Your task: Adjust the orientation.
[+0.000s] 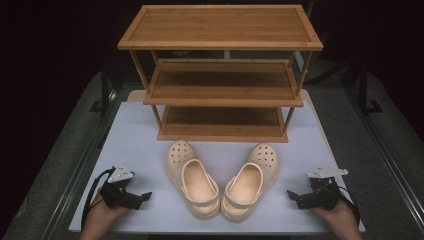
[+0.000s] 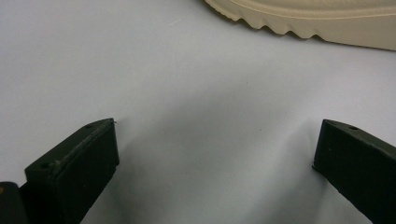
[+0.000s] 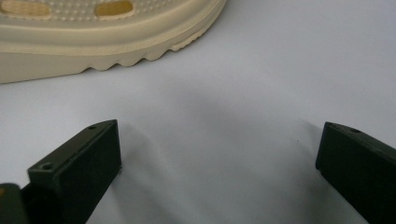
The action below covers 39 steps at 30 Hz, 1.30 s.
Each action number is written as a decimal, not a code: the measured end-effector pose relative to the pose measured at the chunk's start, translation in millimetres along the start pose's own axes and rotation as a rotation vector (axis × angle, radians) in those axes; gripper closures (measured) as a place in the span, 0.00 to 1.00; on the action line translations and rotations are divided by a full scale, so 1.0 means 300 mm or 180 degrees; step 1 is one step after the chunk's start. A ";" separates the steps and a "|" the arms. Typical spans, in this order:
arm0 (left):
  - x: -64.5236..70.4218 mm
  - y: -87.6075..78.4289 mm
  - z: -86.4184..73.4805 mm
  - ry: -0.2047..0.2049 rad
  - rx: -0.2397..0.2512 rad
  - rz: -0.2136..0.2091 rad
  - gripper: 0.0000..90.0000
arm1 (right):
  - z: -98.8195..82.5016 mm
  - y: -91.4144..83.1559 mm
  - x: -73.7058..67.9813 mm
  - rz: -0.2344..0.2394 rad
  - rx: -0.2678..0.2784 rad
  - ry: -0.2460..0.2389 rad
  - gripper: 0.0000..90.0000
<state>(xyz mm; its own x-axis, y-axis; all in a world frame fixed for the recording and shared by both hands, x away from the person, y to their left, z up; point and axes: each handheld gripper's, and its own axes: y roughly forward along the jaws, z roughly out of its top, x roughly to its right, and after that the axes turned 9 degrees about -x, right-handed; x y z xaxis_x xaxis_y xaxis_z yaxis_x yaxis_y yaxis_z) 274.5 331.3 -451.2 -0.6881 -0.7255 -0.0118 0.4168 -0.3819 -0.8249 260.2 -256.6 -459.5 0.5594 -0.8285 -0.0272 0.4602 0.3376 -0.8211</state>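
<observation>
The 2 clogs (image 1: 220, 182) lie between left gripper (image 1: 145, 196) and right gripper (image 1: 291, 196)

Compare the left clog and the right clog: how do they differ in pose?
The left clog points its toe up-left, while the right clog points its toe up-right. The left clog lies nearer the left tool; the right clog lies nearer the right tool. Both are cream, upright, with heels nearly meeting.

Left gripper view: cream foam clog with ridged sole (image 2: 317, 21) cut off at 12 and 3 o'clock edges, upper unseen. Right gripper view: other cream foam clog (image 3: 93, 42) cropped at 12 and 9 o'clock. High view: three-tier bamboo shoe rack (image 1: 220, 75), bottom shelf's rear in shadow; both forearms cut at 6 o'clock.
</observation>
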 end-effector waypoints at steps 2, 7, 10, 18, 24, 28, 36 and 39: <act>0.000 0.000 0.000 0.0003 -0.0001 0.0001 0.00 | 0.000 0.000 0.000 -0.0001 0.0003 -0.0001 0.00; -0.001 -0.001 0.000 0.0008 -0.0002 0.0004 0.00 | -0.001 0.000 0.000 -0.0001 0.0005 -0.0003 0.00; -0.001 -0.001 0.000 0.0011 -0.0010 -0.0004 0.00 | -0.001 0.000 0.000 -0.0003 0.0007 -0.0003 0.00; -0.002 -0.011 0.000 -0.0017 0.0045 0.0017 0.04 | -0.001 0.000 0.000 -0.0003 0.0006 0.0000 0.00; 0.002 -0.050 0.007 -0.0033 0.0221 0.0038 0.38 | -0.001 0.000 0.000 -0.0003 0.0006 0.0001 0.00; -0.001 -0.080 0.038 -0.0106 0.0334 -0.0074 0.76 | -0.001 0.000 0.000 -0.0003 0.0006 0.0000 0.00; -0.007 -0.090 0.101 -0.0129 0.0343 -0.0158 1.00 | -0.001 0.000 0.000 -0.0004 0.0010 -0.0004 0.00; -0.004 -0.076 0.136 -0.0073 0.0354 -0.0207 1.00 | -0.001 0.000 0.000 -0.0005 0.0010 -0.0004 0.00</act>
<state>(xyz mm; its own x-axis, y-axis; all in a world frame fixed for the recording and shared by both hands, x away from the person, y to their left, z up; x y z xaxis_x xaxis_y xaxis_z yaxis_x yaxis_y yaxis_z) 290.0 317.5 -409.2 -0.7026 -0.7096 0.0536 0.4359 -0.4887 -0.7558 260.0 -256.8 -459.7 0.5595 -0.8285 -0.0250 0.4633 0.3376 -0.8194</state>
